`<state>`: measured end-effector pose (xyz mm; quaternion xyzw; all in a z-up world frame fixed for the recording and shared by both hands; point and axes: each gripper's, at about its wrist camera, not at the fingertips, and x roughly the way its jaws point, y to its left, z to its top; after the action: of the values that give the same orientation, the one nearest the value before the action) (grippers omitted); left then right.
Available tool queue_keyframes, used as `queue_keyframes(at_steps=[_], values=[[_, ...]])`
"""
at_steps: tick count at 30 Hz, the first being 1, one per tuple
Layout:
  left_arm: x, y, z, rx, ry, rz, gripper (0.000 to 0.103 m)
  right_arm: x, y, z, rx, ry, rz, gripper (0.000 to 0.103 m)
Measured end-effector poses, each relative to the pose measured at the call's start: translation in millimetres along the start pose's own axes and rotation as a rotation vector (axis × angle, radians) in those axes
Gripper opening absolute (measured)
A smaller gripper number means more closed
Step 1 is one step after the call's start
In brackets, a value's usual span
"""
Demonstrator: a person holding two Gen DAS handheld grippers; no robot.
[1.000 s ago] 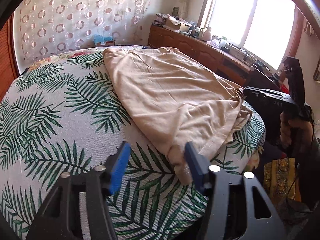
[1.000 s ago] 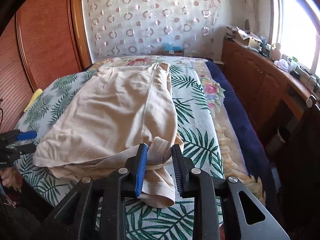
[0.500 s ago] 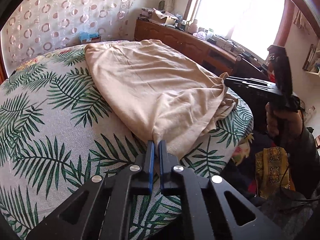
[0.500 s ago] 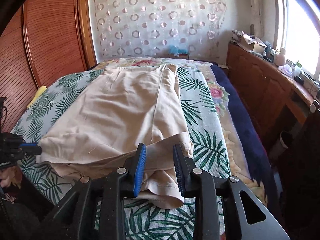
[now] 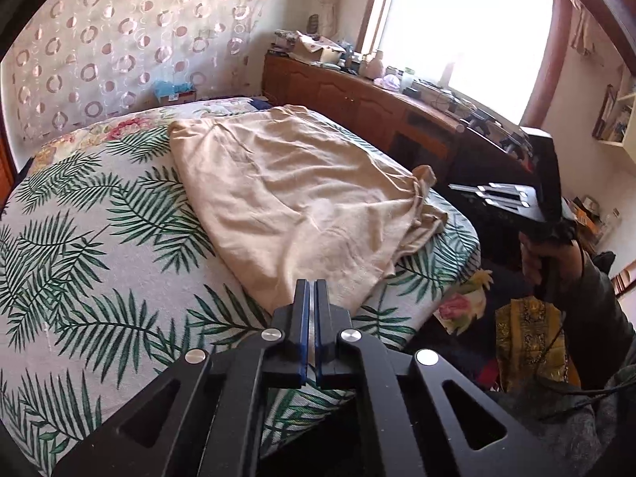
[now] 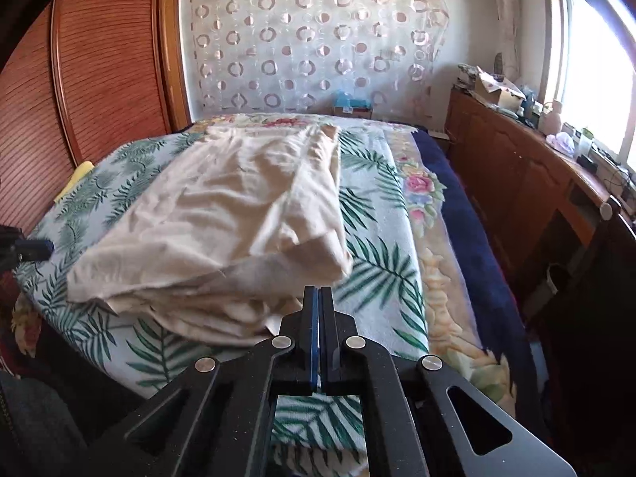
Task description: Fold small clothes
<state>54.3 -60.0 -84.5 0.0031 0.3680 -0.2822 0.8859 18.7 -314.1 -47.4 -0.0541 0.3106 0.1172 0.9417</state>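
Observation:
A beige garment [image 5: 302,194] lies lengthwise on the palm-leaf bedspread [image 5: 91,246]; it also shows in the right wrist view [image 6: 238,206]. My left gripper [image 5: 311,284] is shut on the garment's near corner. My right gripper [image 6: 318,292] is shut on the garment's near hem, where the cloth is bunched and slightly lifted. The right gripper also shows in the left wrist view [image 5: 469,192], held by a hand at the bed's right edge. The left gripper's tip shows in the right wrist view [image 6: 35,245].
A wooden sideboard [image 5: 357,99] with clutter runs under the bright window on the right. A wooden wardrobe [image 6: 99,71] stands left of the bed. A patterned curtain [image 6: 310,39] hangs behind the bed. A dark blue blanket edge [image 6: 465,214] lies along the bed's right side.
Both grippers closed on the garment's near edge, the left first, then the right. The near hem has been drawn up and bunched.

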Motion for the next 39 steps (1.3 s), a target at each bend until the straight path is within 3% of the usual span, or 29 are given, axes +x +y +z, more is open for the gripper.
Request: queue_keyframes(at_steps=[6,8,10,18,19,20,22,25,29,36,37,39], values=[[0,18,6,-0.04,-0.029,0.059,0.003,-12,-4,5,0.039,-0.051,-0.006,0.001],[-2,22,8,-0.044,-0.036,0.069,0.003,-10,-1,11,0.034,-0.069,-0.033,0.026],[-2,25,10,-0.048,-0.042,0.085,0.003,-5,2,18,0.026,-0.08,-0.026,0.031],[0,32,12,-0.061,-0.04,0.108,0.003,33,1,28,0.078,-0.027,0.045,0.031],[1,33,12,-0.063,-0.038,0.108,0.006,34,-3,28,0.087,-0.018,0.058,0.018],[2,34,12,-0.066,-0.035,0.11,0.014,34,-7,28,0.091,-0.016,0.073,0.005],[3,36,12,-0.073,-0.033,0.107,0.026,26,-10,21,0.084,-0.021,0.09,0.0],[4,38,11,-0.084,-0.035,0.096,0.042,12,-13,10,0.054,-0.016,0.075,0.0],[8,39,12,-0.085,-0.031,0.101,0.045,6,-22,0,0.047,0.011,0.043,0.0],[13,38,11,-0.084,-0.019,0.108,0.045,-14,-16,9,0.028,-0.035,0.058,0.0],[14,38,10,-0.084,-0.017,0.108,0.045,-14,-13,11,0.025,-0.048,0.053,0.002],[17,38,10,-0.085,-0.009,0.106,0.046,-13,-8,14,0.021,-0.067,0.026,0.015]])
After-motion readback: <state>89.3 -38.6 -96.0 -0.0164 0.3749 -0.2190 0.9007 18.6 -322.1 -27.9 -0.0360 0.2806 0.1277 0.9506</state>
